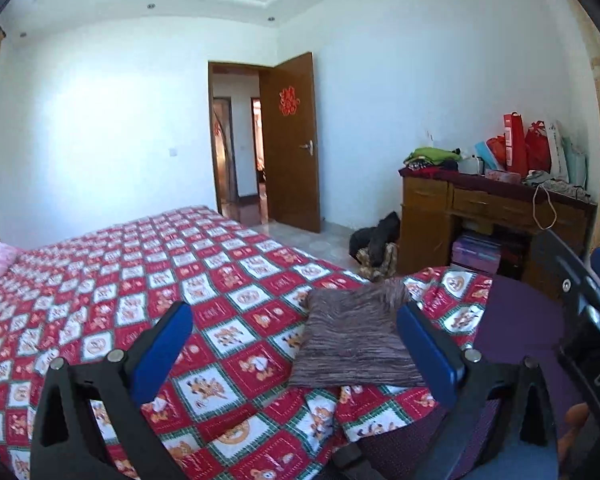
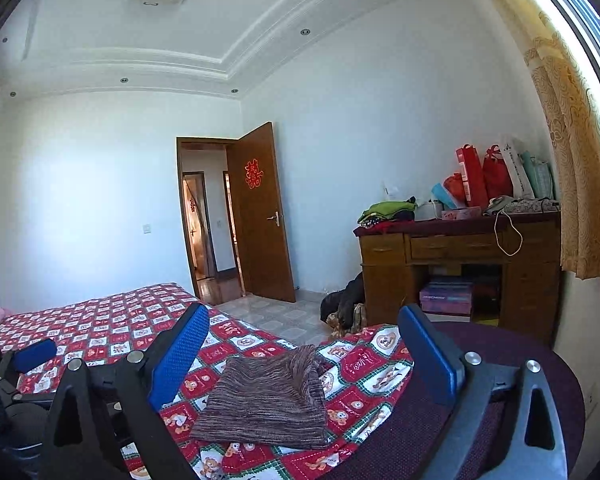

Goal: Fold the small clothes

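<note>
Both claws wide open & empty, left claw (image 1: 294, 344) + right claw (image 2: 302, 348) hovering over the folded brown knit (image 1: 354, 340) lying on the bed (image 1: 140, 280), just fwd-below, neither touching.

Left tool's (image 1: 296, 334) right finger is hiding the folded garment's (image 1: 352, 344) near corner; lower edge is cropping the bed (image 1: 100, 280).

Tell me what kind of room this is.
A home bedroom, most likely: a bed under a red checked cover, a wooden desk piled with clothes and bags, and an open wooden door.
</note>
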Demonstrator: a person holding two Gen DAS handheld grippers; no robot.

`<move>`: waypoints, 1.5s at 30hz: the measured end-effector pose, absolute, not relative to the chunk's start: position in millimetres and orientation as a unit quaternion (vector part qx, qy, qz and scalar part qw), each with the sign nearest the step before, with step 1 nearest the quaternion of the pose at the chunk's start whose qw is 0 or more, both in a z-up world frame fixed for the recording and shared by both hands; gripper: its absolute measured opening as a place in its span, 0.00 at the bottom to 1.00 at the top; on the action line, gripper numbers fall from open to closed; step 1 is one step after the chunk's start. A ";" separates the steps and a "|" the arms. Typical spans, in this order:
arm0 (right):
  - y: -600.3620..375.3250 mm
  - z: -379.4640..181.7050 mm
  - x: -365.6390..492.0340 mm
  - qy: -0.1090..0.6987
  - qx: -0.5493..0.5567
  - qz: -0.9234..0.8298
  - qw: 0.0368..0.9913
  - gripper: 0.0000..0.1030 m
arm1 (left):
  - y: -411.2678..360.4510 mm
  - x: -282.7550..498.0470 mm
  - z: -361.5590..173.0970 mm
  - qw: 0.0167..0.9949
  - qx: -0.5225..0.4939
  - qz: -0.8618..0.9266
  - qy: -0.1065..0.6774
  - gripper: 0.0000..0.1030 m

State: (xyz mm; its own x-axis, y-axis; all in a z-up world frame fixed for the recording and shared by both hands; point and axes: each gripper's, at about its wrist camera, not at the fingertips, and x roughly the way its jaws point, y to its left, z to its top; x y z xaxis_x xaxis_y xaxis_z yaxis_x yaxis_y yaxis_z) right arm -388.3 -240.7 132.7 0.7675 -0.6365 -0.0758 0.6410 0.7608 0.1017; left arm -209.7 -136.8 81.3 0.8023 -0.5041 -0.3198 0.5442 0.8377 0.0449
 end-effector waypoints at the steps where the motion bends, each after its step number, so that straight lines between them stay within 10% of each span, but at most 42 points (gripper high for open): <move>1: -240.6 133.2 -389.4 0.016 0.062 -0.342 0.938 0.94 | -136.9 -212.0 82.1 0.949 0.071 -0.272 0.142 1.00; 45: -247.1 125.2 -393.1 0.019 0.088 -0.348 0.933 0.94 | -142.4 -213.5 81.1 0.948 0.073 -0.271 0.149 1.00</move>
